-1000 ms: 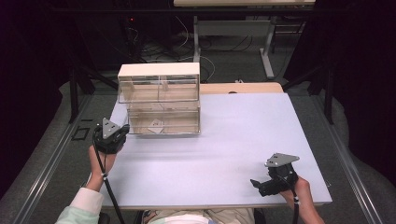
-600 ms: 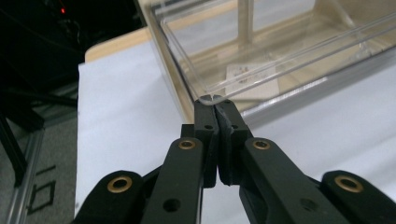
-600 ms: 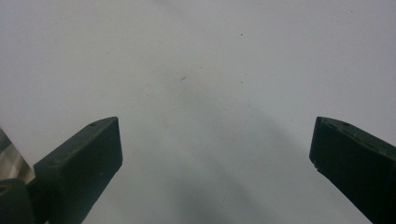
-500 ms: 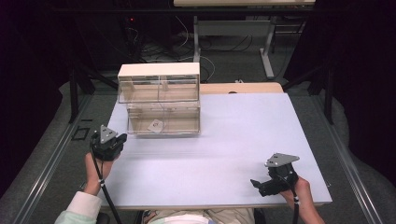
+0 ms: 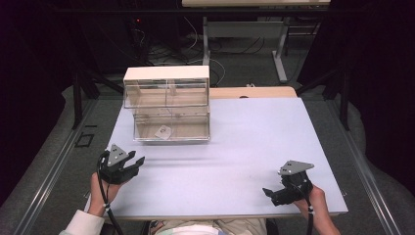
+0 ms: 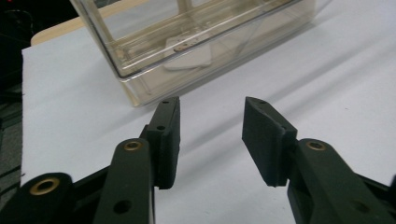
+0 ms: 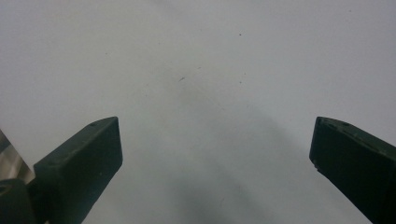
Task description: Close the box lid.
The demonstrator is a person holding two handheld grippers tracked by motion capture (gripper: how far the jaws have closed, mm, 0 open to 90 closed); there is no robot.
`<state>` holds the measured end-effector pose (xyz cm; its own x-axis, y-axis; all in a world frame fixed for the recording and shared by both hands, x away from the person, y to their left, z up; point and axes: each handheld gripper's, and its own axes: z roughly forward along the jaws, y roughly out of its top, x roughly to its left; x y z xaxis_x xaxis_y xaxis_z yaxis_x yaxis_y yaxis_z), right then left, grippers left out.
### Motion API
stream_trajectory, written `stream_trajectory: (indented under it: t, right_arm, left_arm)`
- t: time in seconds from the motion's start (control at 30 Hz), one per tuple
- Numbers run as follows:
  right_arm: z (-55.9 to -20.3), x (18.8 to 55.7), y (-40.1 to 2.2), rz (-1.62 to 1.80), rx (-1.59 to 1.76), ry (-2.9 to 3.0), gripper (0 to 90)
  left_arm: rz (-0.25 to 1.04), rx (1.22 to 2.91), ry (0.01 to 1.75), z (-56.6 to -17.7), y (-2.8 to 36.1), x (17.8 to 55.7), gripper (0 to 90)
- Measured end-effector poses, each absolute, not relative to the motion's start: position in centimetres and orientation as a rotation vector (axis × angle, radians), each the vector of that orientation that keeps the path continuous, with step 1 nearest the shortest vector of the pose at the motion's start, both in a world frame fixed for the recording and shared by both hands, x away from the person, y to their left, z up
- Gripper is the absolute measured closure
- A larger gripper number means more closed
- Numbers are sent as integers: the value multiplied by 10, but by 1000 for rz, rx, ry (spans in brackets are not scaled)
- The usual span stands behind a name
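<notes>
Left first: left gripper (image 5: 131, 163) near the white table's (image 5: 254, 147) left edge, jaws apart and just been opening, nothing between them, pointing at the clear drawer cabinet (image 5: 166, 105) close ahead. Cabinet stands at the table's back left; a small pale flat item (image 5: 163, 131) lies in its bottom drawer, too blurry to identify. Right gripper (image 5: 274, 194) at the front right corner, jaws wide apart over bare tabletop. Dark room behind, desk legs, tangled cables (image 5: 166, 46).

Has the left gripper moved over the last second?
Yes. The left gripper has drawn back from the clear drawer cabinet toward the table's near edge, its jaws just opening, nothing between them.
</notes>
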<state>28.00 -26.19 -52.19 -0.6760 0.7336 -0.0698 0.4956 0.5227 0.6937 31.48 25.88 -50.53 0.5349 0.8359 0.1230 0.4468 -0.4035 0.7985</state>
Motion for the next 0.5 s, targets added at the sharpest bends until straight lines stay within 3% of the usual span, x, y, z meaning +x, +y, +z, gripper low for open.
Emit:
stream_trajectory:
  t: [0.5]
  right_arm:
    - [-523,280,-262,946,1017,2399,21]
  left_arm:
    - [614,2106,979,-507,241,294,210]
